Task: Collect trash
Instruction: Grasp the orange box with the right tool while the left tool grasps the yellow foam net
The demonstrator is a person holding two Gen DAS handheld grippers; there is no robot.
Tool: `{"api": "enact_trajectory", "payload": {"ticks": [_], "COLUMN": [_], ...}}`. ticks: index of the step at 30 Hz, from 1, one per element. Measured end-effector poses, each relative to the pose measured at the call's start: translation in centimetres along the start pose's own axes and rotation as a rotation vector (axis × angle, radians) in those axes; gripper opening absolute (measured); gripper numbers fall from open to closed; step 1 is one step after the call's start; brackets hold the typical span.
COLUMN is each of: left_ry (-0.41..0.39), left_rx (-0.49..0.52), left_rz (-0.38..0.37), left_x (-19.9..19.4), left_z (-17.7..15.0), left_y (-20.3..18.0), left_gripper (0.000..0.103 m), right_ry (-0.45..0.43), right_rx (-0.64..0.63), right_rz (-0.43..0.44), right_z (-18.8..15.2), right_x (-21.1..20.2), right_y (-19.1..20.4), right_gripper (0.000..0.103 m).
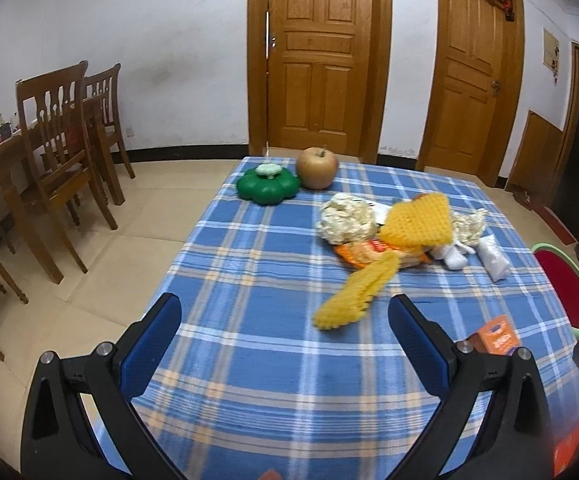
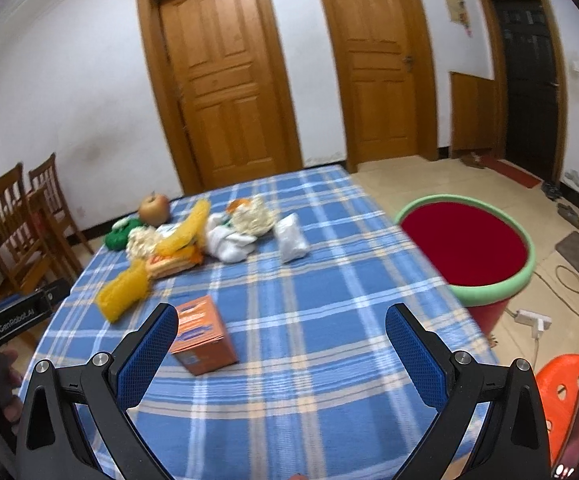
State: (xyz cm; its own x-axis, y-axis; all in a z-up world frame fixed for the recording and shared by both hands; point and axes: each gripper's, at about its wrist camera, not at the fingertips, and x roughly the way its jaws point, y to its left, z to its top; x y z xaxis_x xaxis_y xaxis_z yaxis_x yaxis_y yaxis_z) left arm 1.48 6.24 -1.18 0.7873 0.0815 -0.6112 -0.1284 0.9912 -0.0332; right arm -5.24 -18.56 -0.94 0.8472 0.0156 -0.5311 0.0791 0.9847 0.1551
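Note:
A heap of trash lies on the blue plaid tablecloth (image 1: 257, 280): yellow foam netting (image 1: 355, 298), a second yellow net (image 1: 417, 220), a cream foam net (image 1: 345, 218), an orange wrapper (image 1: 363, 254), white wads (image 1: 455, 258) and a white packet (image 1: 493, 258). A small orange box (image 2: 203, 336) sits nearer, just ahead of my right gripper's left finger. My left gripper (image 1: 285, 324) is open above the table, short of the yellow netting. My right gripper (image 2: 281, 332) is open too, holding nothing. The red bin with a green rim (image 2: 465, 244) stands beside the table on the right.
An apple (image 1: 316, 168) and a green flower-shaped container (image 1: 267, 186) sit at the table's far end. Wooden chairs (image 1: 65, 160) and another table stand to the left. An orange stool (image 2: 569, 392), a power strip (image 2: 533, 318) and cables lie on the floor right.

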Motion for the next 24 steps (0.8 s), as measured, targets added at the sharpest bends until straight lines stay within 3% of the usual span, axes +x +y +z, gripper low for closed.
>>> {"api": "enact_trajectory", "payload": {"ticks": [10,17,19,20,24], "left_ry": [0.055,0.082,0.088,0.089,0.107], "left_rx": [0.025,0.106,0.133,0.146,0.2], "left_rz": [-0.012,-0.107,-0.127,-0.139,-0.191], "left_x": [2.3,3.9,4.3,4.6,5.9], "left_z": [0.2,0.4,0.5,0.5,0.6], "left_y": [0.7,-1.1,-1.7,-2.1,-3.2], "left_gripper": [0.101,0.101,0.098,0.097,0.085], "right_ry": [0.133,0.184,0.202,0.222,0.293], "right_rx": [-0.105,-0.159,-0.16,-0.161,-0.152], "right_rz": [0.076,0.057,0.064,0.071,0.089], "right_z": [-0.1,-0.7,-0.8,-0.9,-1.1], "right_x": [3.9,6.0,6.5,6.9,8.1], "right_y": [3.6,4.9,5.1,5.2,5.1], "right_gripper": [0.103,0.101,0.092,0.081,0.055]}}
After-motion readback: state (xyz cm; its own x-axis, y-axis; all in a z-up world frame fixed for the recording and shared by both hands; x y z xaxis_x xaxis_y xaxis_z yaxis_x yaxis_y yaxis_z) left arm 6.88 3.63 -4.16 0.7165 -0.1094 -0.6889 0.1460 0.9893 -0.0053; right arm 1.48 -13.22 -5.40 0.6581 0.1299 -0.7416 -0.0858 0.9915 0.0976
